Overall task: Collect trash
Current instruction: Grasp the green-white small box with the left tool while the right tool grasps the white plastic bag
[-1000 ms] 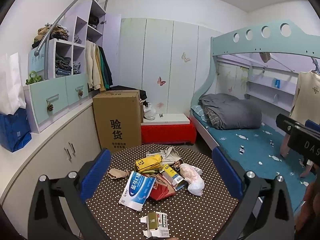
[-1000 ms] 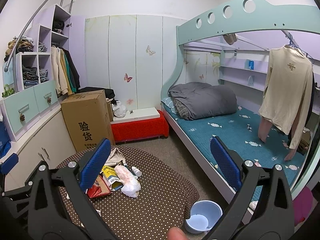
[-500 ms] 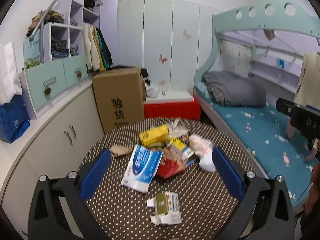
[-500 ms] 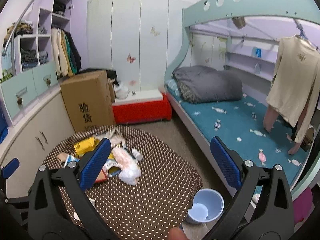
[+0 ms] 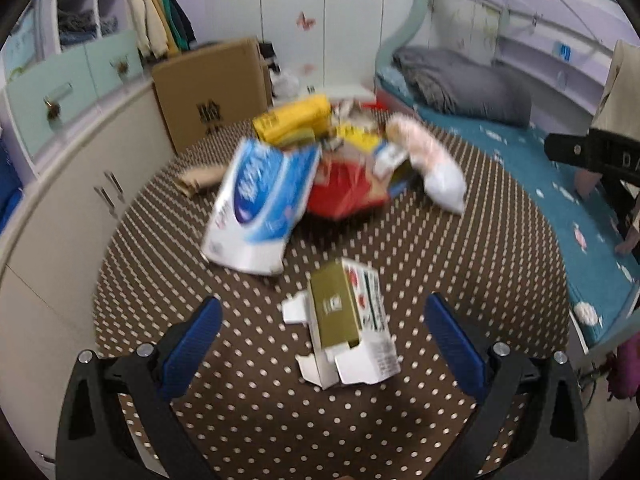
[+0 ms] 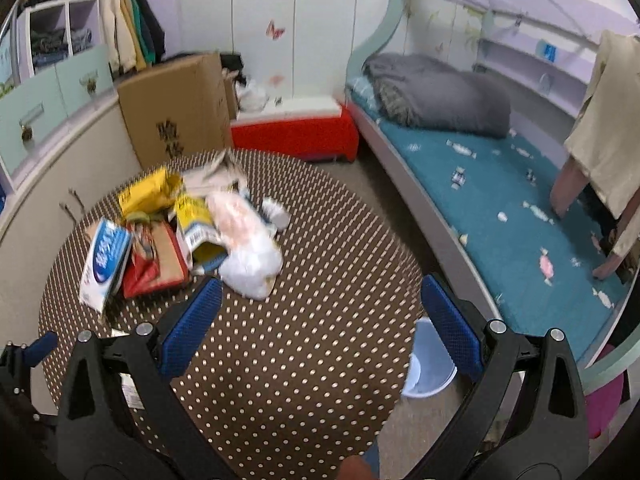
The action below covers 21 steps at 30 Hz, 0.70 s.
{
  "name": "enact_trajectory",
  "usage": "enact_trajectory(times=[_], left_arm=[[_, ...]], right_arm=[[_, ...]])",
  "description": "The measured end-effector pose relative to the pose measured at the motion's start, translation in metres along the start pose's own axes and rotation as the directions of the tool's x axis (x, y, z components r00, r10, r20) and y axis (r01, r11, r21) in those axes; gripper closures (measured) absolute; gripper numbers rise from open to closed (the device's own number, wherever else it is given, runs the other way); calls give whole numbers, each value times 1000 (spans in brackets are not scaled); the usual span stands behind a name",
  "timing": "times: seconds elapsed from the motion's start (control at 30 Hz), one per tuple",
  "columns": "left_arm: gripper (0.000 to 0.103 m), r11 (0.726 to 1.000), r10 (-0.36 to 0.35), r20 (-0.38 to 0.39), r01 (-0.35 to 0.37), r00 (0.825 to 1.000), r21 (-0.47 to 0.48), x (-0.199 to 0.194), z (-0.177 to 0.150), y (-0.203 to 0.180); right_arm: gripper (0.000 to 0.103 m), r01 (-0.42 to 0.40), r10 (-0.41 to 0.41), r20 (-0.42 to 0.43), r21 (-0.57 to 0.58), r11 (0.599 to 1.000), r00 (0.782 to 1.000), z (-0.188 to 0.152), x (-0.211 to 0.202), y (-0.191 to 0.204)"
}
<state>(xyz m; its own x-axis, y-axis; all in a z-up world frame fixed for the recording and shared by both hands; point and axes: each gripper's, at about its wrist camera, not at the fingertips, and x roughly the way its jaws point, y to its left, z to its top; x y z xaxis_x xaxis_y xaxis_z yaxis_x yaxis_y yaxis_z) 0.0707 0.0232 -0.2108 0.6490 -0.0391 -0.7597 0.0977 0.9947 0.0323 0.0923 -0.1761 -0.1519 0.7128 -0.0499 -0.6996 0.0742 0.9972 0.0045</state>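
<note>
Trash lies heaped on a round brown polka-dot table (image 5: 460,264): a blue and white packet (image 5: 260,204), a yellow bag (image 5: 294,120), a red wrapper (image 5: 348,192), a white and pink plastic bag (image 5: 432,164). Nearer, a torn white and olive carton (image 5: 348,328) lies flat between the fingers of my open left gripper (image 5: 322,340), just ahead of the tips. In the right wrist view the same heap shows, with the plastic bag (image 6: 248,248) ahead-left of my open, empty right gripper (image 6: 320,320). A pale blue bin (image 6: 430,368) stands on the floor by the table's right edge.
A cardboard box (image 5: 212,92) and a red low bench (image 6: 296,136) stand behind the table. White cabinets (image 5: 72,184) run along the left. A bunk bed with a teal mattress (image 6: 500,184) and grey duvet fills the right side. Clothes hang at far right.
Both grippers have tilted down and moved closer to the table. The carton now lies between the left gripper's fingers. The bin has slid partly behind the right gripper's finger.
</note>
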Motion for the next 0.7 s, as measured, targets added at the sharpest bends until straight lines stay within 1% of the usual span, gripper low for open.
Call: enact_trajectory(times=[0.13,0.17,0.23,0.27,0.3,0.37,0.4,0.43,0.47,0.53,0.6,0.67,0.7], left_arm=[[5,1000,-3,-56,2,998,-25,26,-5,4],[7,999,-4,-72,1,997,-35,31,-5,5],[30,999,-19,-104,14,994,-46,38,-4,8],[35,998,-42,-118,35,992,-60,42,-5,9],[36,997,-55,-123,47,991,-69,45,-6,10],[38,998,-60,-110,56,992,-42,44,-5,8],[45,997,-67,-94,65,993,-31,42,-5,7],[56,997,-76,-76,75,994,-24,39,-5,7],[59,996,-88,-71,86,994,-19,36,-4,7],[60,994,-103,-76,101,992,-29,35,-3,10],[61,994,-103,-73,100,992,-46,33,-5,17],[62,993,-107,-70,102,992,-67,29,-8,26],[63,992,-109,-68,103,992,-78,27,-9,30]], right_arm=[[6,-22,22,-41,-19,1000,999,-4,18,9],[6,-27,26,-46,-25,999,999,-4,21,12],[6,-44,42,-58,-37,998,997,-6,28,22],[6,-53,50,-64,-39,998,997,-6,30,24],[6,-59,56,-69,-44,997,996,-6,31,26],[6,-77,72,-81,-53,996,994,-6,36,31],[6,-93,88,-86,-57,994,992,-5,39,34],[6,-107,101,-91,-62,992,991,-5,41,38],[6,-120,114,-96,-66,991,989,-5,43,42],[6,-162,154,-106,-69,984,982,-5,46,52],[6,-185,176,-113,-77,980,978,-5,48,62],[6,-183,172,-113,-93,979,979,-5,50,68],[6,-167,156,-111,-101,981,981,-5,52,69]])
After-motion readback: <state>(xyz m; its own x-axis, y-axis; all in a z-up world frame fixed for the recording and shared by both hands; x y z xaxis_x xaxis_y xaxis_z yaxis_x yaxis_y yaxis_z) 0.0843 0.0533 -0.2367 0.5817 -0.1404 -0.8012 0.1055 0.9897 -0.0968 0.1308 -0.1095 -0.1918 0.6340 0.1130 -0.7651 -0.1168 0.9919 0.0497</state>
